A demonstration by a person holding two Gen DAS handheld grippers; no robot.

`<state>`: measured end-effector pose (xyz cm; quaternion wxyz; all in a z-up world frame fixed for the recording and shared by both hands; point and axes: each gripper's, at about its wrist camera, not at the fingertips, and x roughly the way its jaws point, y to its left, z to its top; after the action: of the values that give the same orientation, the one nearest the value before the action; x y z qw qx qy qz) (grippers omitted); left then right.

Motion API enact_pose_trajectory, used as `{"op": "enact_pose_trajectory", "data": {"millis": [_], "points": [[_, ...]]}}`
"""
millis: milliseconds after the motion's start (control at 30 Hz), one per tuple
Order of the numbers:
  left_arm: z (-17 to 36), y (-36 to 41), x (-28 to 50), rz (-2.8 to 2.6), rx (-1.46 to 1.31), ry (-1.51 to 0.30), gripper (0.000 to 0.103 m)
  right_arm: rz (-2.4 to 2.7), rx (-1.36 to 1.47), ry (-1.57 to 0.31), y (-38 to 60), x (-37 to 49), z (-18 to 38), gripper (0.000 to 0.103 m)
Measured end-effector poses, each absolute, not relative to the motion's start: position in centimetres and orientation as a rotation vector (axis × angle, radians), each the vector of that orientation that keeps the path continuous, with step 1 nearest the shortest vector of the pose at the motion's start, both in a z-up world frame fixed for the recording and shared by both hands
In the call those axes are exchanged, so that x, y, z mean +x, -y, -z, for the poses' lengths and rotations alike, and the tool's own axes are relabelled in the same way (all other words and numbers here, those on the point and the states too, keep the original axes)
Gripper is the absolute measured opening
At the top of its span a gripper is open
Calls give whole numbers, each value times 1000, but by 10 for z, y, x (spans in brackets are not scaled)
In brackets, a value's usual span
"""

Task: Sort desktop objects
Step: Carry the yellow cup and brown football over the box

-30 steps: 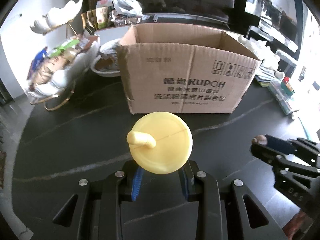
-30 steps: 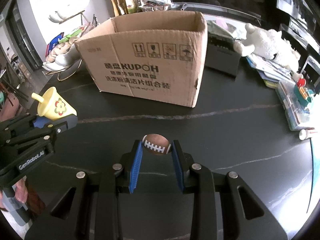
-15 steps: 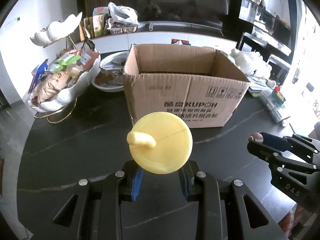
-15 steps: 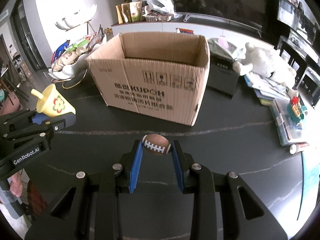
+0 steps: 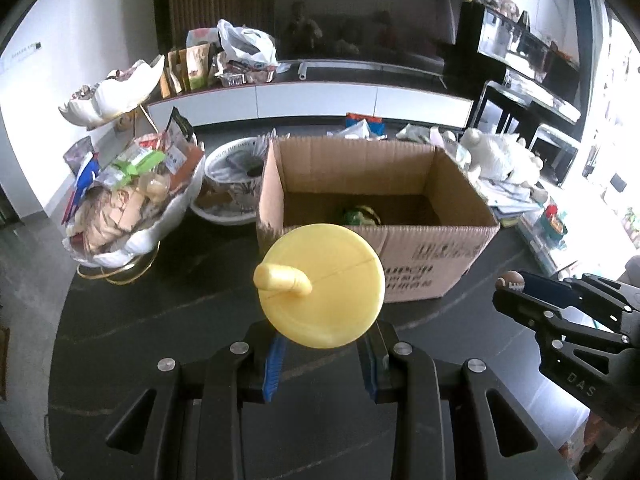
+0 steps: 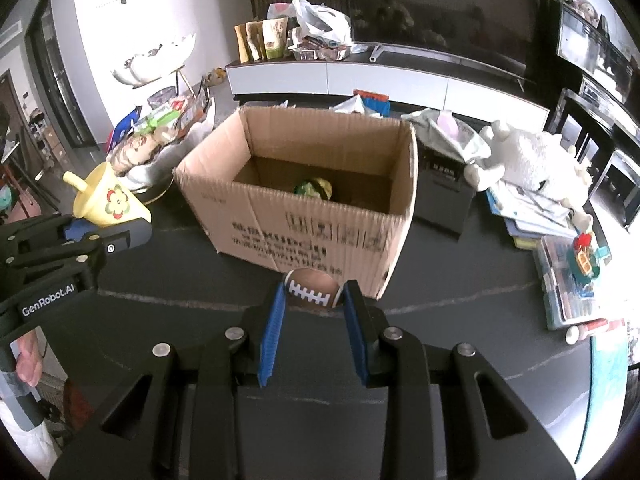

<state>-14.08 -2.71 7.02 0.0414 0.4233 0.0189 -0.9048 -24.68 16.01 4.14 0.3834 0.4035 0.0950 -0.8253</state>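
Cardboard box point(image 6: 304, 216) stands open-topped near the middle of the dark marble table point(image 6: 460, 292), a green-and-yellow item point(image 6: 314, 189) on its floor. My left gripper point(image 5: 324, 350) is clenched on a yellow toy cup point(image 5: 322, 286) with a straw nub, held above the table before the box's near wall; from the right wrist the cup's flower print shows. My right gripper point(image 6: 313, 300) grasps a small toy football point(image 6: 311, 290), laces up, just short of the box's near corner. White plush toy point(image 6: 532, 160) lies toward the table's right edge; snack-filled white bowl point(image 5: 132, 216) sits toward the left edge.
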Motion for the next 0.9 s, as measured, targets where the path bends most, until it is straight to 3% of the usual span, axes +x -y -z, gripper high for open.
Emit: {"op": "enact_pose_trajectory", "data": {"millis": [433,900], "points": [[-95,26,-180,2801,1279,-55,29,2112,1001,-195,-144,-276,-67,28],[-83,26,-222,2778,1333,-44,29,2114,1010,-172,-130,-305,-65,28]]}}
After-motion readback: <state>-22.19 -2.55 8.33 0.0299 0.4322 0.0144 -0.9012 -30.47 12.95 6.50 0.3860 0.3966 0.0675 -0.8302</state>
